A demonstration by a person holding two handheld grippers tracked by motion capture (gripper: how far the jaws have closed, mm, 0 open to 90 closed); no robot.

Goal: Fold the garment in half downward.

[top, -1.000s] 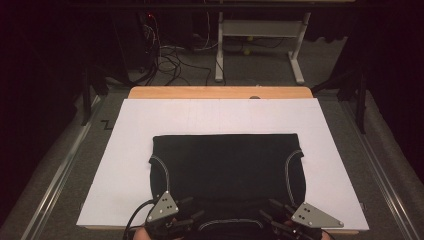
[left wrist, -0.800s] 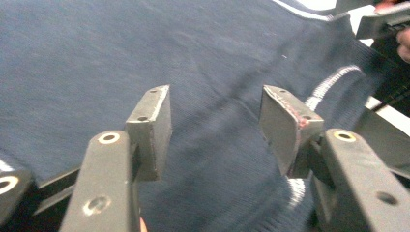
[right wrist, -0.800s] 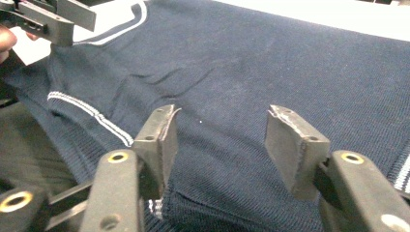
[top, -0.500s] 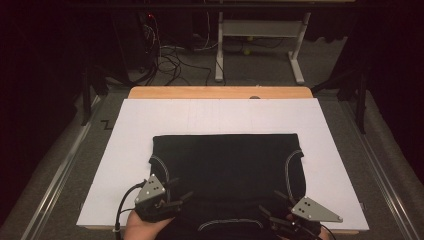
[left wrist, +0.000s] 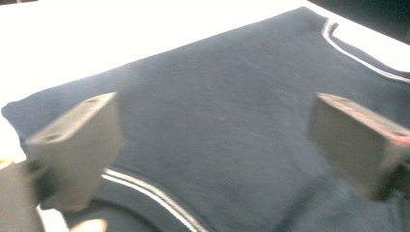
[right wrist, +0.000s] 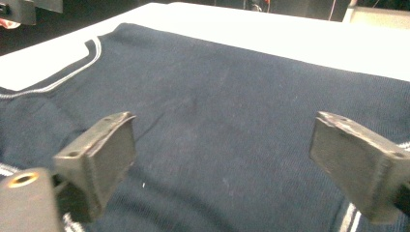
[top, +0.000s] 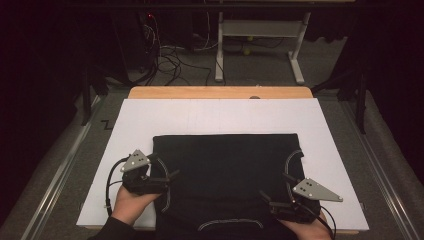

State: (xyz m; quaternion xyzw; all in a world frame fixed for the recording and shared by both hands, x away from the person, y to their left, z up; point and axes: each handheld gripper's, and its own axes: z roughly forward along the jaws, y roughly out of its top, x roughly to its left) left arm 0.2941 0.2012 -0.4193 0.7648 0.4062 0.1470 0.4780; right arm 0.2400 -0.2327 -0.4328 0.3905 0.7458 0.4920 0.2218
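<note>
A dark navy garment (top: 225, 175) with white piping lies flat and folded on the white board (top: 220, 117). My left gripper (top: 169, 182) hovers at the garment's left edge by the curved armhole trim (top: 164, 197), jaws pointing right. Its jaws have just been opening and now stand wide apart (left wrist: 212, 130) over the cloth (left wrist: 232, 96), holding nothing. My right gripper (top: 272, 195) is at the garment's front right, jaws pointing left. Its jaws have also just been opening and are spread (right wrist: 222, 145) above the fabric (right wrist: 217, 87), pinching nothing.
The white board rests on a wooden table (top: 220, 92). Metal rails (top: 55, 185) run along both sides on the grey floor. Behind the table are loose cables (top: 170, 60) and a white desk frame (top: 260, 35). Bare board lies beyond and beside the garment.
Both grippers' jaws have opened and let go of the cloth. The left gripper has moved left and away from the front edge. The right gripper has drifted slightly away from the front edge.
</note>
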